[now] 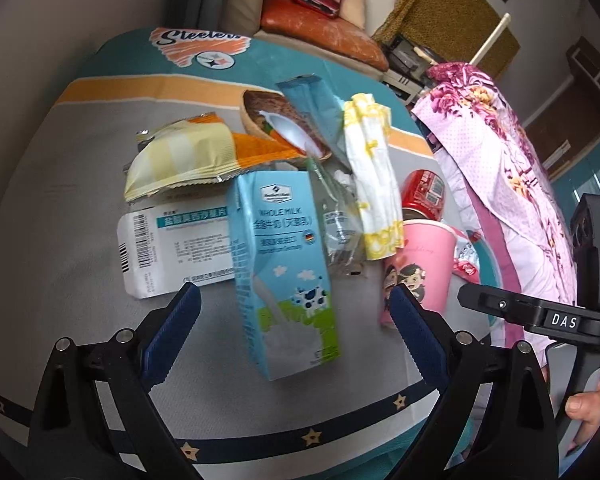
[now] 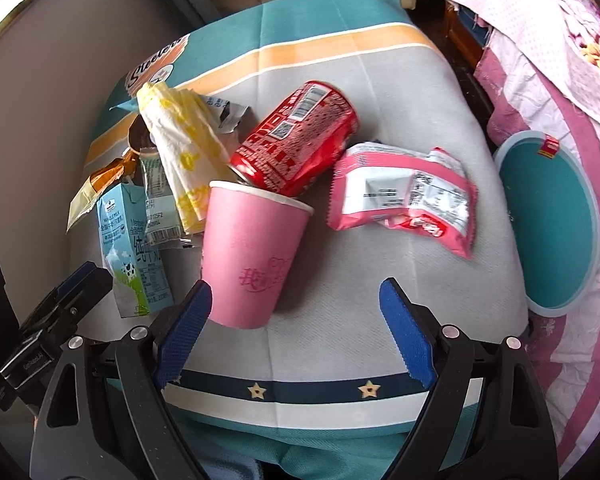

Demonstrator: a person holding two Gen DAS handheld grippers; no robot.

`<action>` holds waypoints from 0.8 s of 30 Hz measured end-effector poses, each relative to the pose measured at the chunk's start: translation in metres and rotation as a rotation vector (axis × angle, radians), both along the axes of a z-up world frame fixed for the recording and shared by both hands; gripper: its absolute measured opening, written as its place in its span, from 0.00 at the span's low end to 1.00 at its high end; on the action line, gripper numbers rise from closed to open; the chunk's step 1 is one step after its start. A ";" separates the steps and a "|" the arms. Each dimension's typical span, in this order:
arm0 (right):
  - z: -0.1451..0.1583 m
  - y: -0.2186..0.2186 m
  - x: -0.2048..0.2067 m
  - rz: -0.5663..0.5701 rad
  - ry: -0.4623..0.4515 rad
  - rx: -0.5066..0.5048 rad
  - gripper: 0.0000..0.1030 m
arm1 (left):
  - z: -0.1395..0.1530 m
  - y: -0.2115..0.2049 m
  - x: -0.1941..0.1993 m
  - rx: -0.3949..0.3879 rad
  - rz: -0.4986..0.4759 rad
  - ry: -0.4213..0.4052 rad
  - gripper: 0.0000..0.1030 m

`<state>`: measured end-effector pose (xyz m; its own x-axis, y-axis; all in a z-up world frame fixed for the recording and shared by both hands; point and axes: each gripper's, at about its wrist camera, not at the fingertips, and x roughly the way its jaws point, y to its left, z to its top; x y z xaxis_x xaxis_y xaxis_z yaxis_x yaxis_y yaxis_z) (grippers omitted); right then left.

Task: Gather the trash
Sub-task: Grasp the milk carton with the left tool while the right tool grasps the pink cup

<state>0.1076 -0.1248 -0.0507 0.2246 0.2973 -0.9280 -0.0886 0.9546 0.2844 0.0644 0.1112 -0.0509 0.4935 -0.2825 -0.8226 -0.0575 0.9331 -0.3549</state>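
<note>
Trash lies piled on a grey cloth-covered table (image 1: 60, 240). A blue milk carton (image 1: 284, 264) lies between the spread fingers of my left gripper (image 1: 294, 290), which is open and not touching it. A white medicine box (image 1: 172, 248), a yellow wrapper (image 1: 180, 156) and a yellow-white napkin (image 1: 376, 176) lie around the carton. My right gripper (image 2: 296, 286) is open just in front of a tipped pink paper cup (image 2: 252, 256), whose base is close to its left finger. A red can (image 2: 300, 144) rests against the cup's rim. A pink snack wrapper (image 2: 400, 200) lies to the right.
A bowl with a white spoon (image 1: 276, 124) and a blue sachet (image 1: 316, 108) sit behind the pile. A pink floral cloth (image 1: 500, 160) hangs at the right, with a round teal lid (image 2: 552, 220) on it. The table's near edge has a starred band (image 2: 312, 390).
</note>
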 end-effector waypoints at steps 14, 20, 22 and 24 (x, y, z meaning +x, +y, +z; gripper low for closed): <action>-0.030 0.021 0.015 0.032 0.057 0.092 0.58 | -0.019 0.004 0.009 -0.004 0.016 0.050 0.92; -0.023 0.019 0.003 0.065 0.038 0.066 0.58 | -0.024 -0.008 0.019 0.028 0.000 0.063 0.92; -0.021 0.014 -0.001 0.064 0.038 0.067 0.58 | -0.025 -0.012 0.021 0.040 -0.006 0.055 0.92; -0.019 0.007 -0.007 0.060 0.036 0.072 0.58 | -0.025 -0.014 0.023 0.050 -0.008 0.047 0.89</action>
<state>0.1005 -0.1179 -0.0695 0.1714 0.3751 -0.9110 -0.1335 0.9250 0.3557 0.0873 0.0967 -0.0758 0.4521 -0.2444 -0.8578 -0.0654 0.9501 -0.3051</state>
